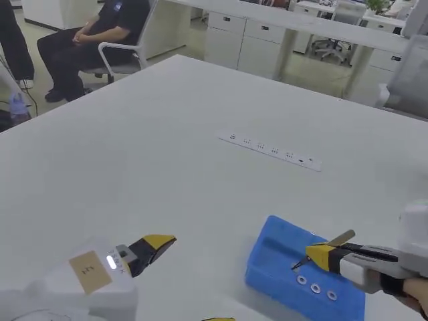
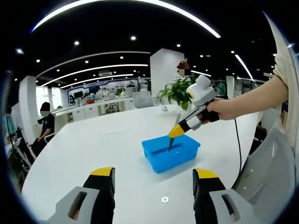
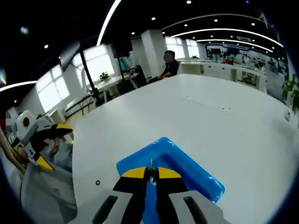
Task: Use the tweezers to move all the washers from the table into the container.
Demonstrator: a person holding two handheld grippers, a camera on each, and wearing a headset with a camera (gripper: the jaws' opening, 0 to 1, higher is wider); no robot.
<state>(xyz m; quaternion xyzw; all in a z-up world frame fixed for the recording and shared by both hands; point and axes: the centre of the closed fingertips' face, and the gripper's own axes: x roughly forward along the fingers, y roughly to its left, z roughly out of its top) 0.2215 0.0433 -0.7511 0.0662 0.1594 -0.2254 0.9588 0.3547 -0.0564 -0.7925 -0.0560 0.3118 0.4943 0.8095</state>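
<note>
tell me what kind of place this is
Probably an open-plan office: a big white table with a power strip, drawer cabinets behind it, and strip lights across the ceiling.

White-bodied left gripper (image 2: 154, 173) and right gripper (image 3: 150, 172), black jaws tipped yellow; thin black cable (image 2: 237, 140) trailing; pale short sleeve (image 2: 282, 65).
</note>
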